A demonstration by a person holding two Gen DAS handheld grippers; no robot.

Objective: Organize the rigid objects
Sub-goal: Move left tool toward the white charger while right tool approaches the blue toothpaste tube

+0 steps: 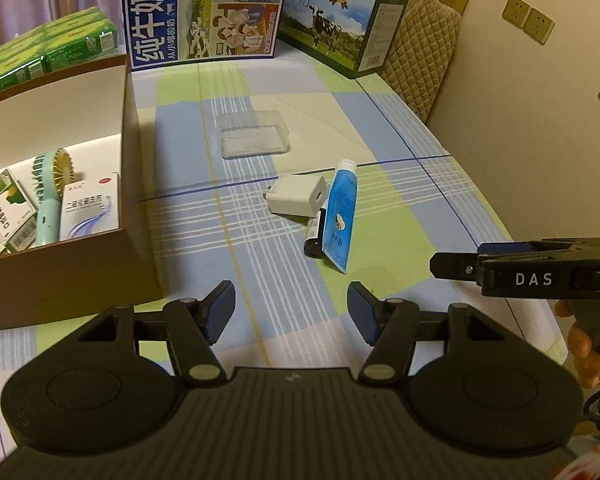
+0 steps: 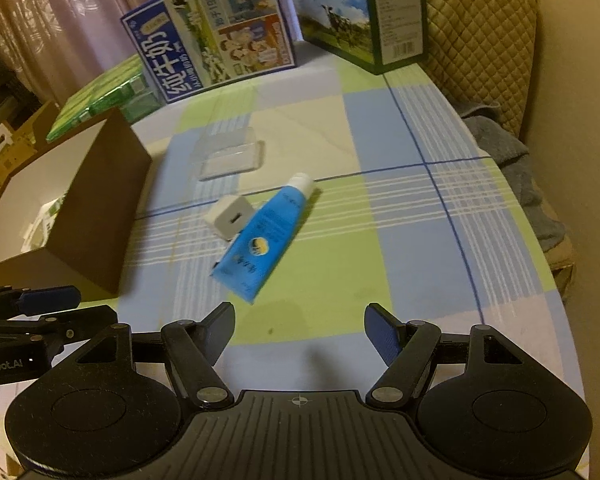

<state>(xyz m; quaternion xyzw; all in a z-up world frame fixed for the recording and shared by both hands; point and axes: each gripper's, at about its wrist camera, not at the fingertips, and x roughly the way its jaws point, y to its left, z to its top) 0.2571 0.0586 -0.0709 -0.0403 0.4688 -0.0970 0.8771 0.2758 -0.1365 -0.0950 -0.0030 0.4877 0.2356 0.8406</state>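
A blue tube with a white cap [image 1: 341, 216] [image 2: 262, 238] lies on the checked tablecloth, leaning over a white charger block [image 1: 298, 199] [image 2: 230, 217] and a dark battery [image 1: 314, 234]. A clear plastic case [image 1: 255, 139] [image 2: 230, 154] rests farther back. My left gripper [image 1: 291, 312] is open over bare cloth, short of the tube. My right gripper [image 2: 300, 332] is open too, nothing between its fingers, just in front of the tube's flat end. The right gripper's tip [image 1: 452, 264] shows at the right edge of the left wrist view.
A brown open box [image 1: 128, 168] [image 2: 96, 208] on the left holds a mint hand fan [image 1: 52, 196] and medicine cartons [image 1: 90, 210]. Two milk cartons [image 1: 204, 12] [image 1: 340, 20] and green packs [image 1: 48, 48] stand at the back. A quilted chair [image 1: 424, 48] and wall are right.
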